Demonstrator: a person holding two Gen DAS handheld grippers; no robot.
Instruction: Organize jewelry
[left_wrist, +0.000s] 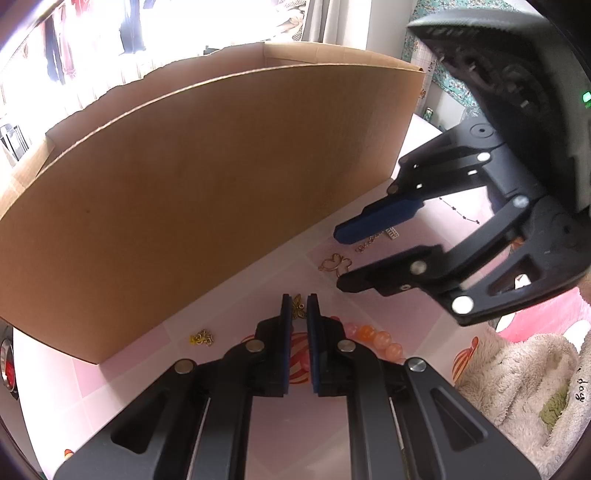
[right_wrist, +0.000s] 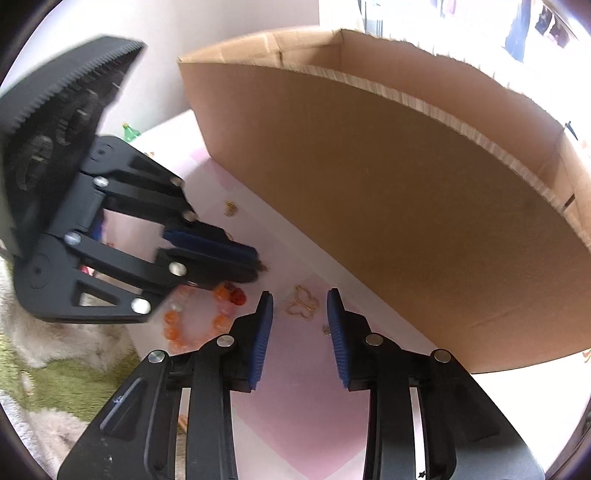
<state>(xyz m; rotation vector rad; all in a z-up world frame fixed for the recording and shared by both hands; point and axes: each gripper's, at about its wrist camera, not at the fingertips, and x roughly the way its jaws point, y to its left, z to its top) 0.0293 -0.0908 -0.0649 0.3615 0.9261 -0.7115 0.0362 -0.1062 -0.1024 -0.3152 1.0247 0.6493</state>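
Pinching small gold charm (left_wrist: 298, 309), left claw (left_wrist: 298, 314); right claw (right_wrist: 300, 306) parted over gold butterfly outline (right_wrist: 303, 303).

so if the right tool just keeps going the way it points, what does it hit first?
Most likely the gold butterfly charm on the pink mat: it lies just ahead of the open right tool, in line with the gap between its tips. The box stands beyond. Depth is unclear.

Matt cardboard box (left_wrist: 207, 177), glossy beads (left_wrist: 373, 338)
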